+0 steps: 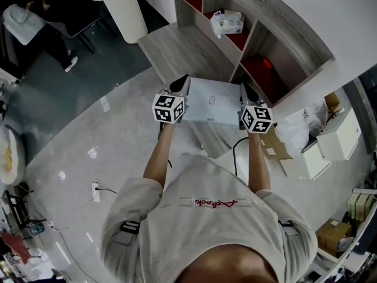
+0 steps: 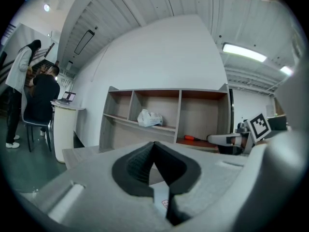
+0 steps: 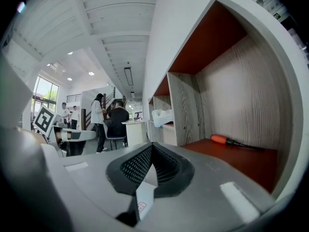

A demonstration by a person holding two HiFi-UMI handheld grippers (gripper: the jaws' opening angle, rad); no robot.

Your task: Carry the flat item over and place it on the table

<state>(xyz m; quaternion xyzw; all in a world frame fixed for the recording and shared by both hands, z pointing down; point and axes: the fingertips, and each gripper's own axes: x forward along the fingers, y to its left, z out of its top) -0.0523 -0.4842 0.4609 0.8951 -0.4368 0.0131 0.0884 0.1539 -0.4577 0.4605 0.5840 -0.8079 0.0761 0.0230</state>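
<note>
- While carrying the flat item (image 1: 211,101), now up in the air near the front edge of the bench (image 1: 177,46), hold it level like a tray.
- Keep the left hand-held gripper (image 2: 157,178) pinching the left edge of the flat item, and the right hand-held gripper (image 3: 146,180) pinching the right edge. Both look squeezed tight on it.
- Move both sides at the same speed, so as not to bend or twist it.
- Walk slowly and look out for the black cable (image 1: 234,158) on the floor.
- Bring it over the middle of the bench, away from the edges and short of the shelf (image 1: 259,52) behind.
- Lower it flat until it rests on the wood.
- Only then let go, both sides together.
- Biggest danger, most likely: a slip and a drop if one side pulls away or lets go first.
</note>
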